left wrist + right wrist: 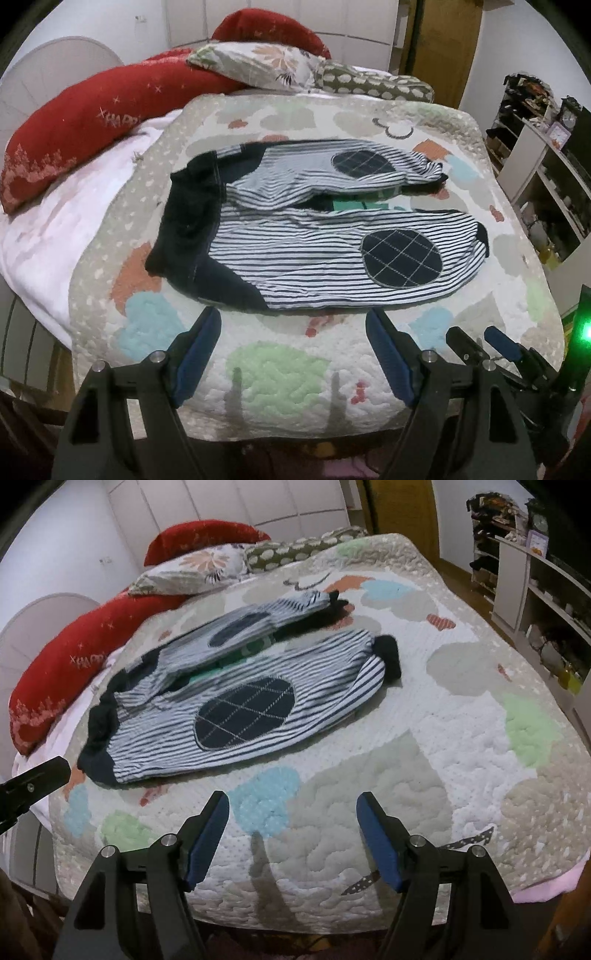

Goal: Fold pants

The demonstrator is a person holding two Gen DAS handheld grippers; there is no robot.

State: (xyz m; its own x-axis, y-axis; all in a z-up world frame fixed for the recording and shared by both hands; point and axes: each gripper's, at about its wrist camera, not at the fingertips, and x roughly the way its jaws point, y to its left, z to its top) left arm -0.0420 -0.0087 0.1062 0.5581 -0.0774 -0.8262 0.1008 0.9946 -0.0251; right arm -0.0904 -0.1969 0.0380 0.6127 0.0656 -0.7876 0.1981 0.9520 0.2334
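Note:
Striped navy-and-white pants [295, 240] [229, 698] lie spread flat on the quilted bedspread [280, 369] [406, 768], waistband to the left, both legs running right, each with a dark checked knee patch. My left gripper [293, 321] hovers open just short of the near leg's lower edge, nothing between its blue pads. My right gripper [291, 805] stands open over bare quilt in front of the pants, also holding nothing. The right gripper's fingers [480, 343] show at the lower right of the left wrist view, and part of the left gripper's body [33, 782] at the left edge of the right wrist view.
Red bolster pillows [85, 122] [55, 672] and patterned pillows [266, 62] [192, 568] line the far side of the bed. White shelves with clutter [546, 155] [535, 602] stand to the right. A wooden door [443, 37] is behind the bed.

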